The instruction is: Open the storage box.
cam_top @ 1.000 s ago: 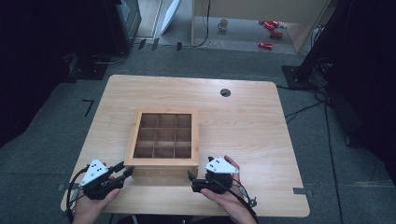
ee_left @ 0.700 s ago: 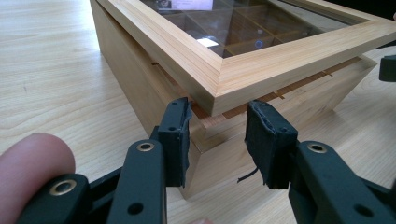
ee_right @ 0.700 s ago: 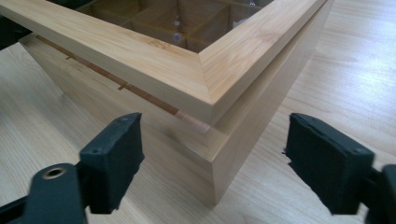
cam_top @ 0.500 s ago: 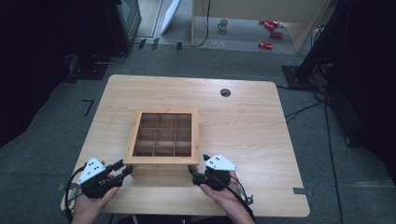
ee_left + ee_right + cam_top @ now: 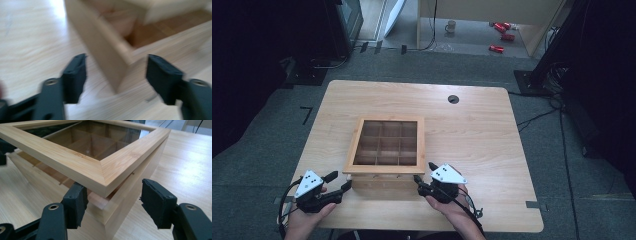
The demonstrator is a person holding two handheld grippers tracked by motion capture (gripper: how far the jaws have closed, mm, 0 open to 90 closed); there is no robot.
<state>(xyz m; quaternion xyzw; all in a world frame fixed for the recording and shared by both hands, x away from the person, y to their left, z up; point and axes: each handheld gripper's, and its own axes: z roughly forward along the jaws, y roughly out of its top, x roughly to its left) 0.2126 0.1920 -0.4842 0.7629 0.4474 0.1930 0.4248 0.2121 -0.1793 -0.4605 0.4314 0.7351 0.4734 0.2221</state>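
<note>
At box (image 5: 387, 150) near corners, both tongs (image 5: 337, 181) (image 5: 424, 177) part-open, nothing gripped.

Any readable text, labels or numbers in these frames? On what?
None readable.
The wooden box, its lid and the table carry no print.
The red items on the floor beyond the table are too small to read.

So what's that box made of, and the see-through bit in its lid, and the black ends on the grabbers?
The box looks like pale wood, maybe bamboo: fine straight grain, smooth matte finish, mitred lid corner. The lid's window seems to be glass or clear plastic, since it shows reflections and the dividers beneath; which one I cannot tell. The right gripper has pads that look like black rubber or foam: dull and slightly rough-edged.
</note>
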